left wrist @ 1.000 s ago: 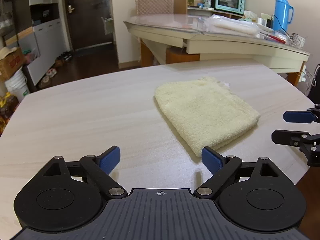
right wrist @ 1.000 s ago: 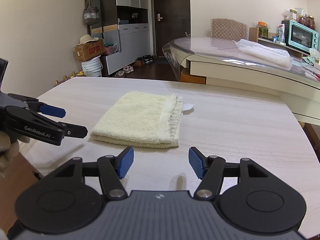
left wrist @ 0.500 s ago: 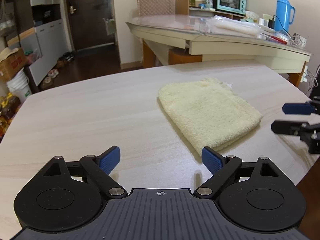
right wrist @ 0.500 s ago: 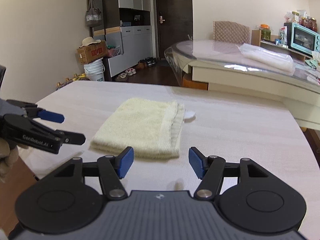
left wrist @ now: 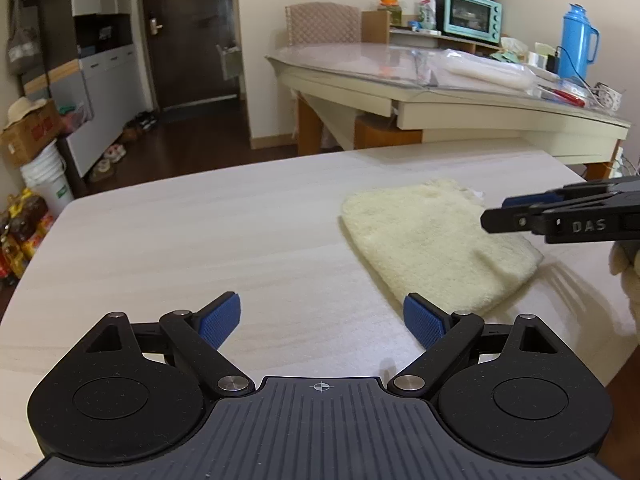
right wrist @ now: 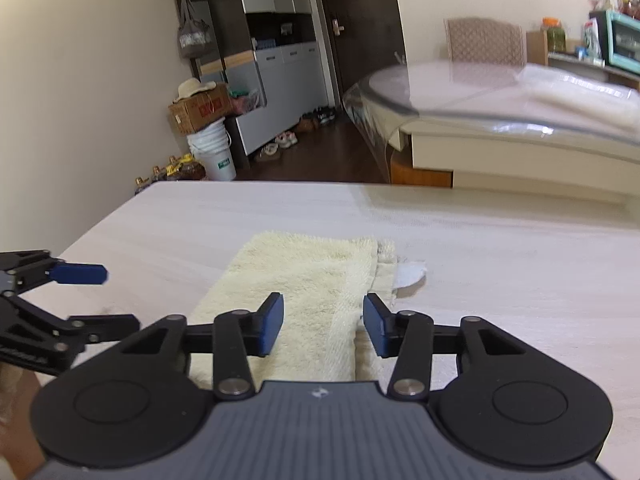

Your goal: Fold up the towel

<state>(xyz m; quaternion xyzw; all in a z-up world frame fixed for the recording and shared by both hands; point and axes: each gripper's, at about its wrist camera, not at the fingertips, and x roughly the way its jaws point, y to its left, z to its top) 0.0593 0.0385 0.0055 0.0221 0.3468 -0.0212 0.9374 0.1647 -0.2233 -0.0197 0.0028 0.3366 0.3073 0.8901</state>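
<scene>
Towel (right wrist: 316, 280) edge lies between open right tool (right wrist: 323, 330) fingers.

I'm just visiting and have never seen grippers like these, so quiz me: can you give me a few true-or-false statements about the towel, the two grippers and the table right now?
1. The towel lies folded on the wooden table. True.
2. The left gripper is clamped on the towel. False: its fingers are spread apart and hold nothing, with the towel off to its right.
3. The right gripper is open, over the towel's near end. True.
4. The towel is dark blue. False: it is pale yellow.
5. A white tag sticks out at the towel's right edge. True.
</scene>
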